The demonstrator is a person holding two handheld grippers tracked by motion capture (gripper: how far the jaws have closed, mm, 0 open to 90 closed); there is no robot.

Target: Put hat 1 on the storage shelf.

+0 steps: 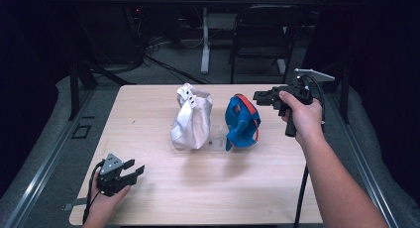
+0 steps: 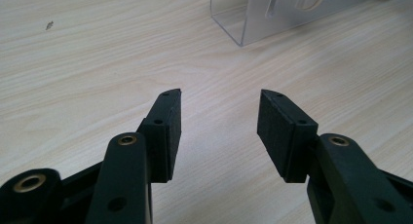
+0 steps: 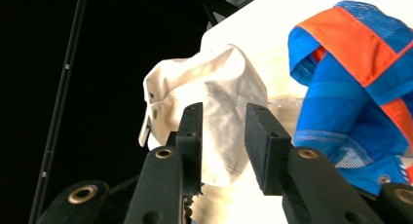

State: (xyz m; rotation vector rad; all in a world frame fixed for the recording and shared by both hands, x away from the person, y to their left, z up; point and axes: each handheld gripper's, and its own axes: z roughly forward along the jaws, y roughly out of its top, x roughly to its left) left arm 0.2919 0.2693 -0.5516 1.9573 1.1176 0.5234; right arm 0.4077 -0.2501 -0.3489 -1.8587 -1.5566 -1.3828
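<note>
done: blue cap [image 1: 241, 123], white cap [image 1: 192, 118] up on clear stand [image 2: 253, 19] | right hand-held gripper [image 1: 261, 96]: beside blue cap, part open, empty | left hand-held gripper [image 1: 134, 171]: wide, empty | left: unclear

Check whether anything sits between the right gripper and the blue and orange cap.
Nothing visible does. The right gripper hangs open just to the right of the blue and orange cap, with only air between them. The white cap stands beyond it, on the far side.

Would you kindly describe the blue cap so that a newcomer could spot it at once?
Find the wooden table; two caps stand at its middle. The blue cap is the one nearer the right tool, beside the white cap. Its orange band sets it apart.
</note>
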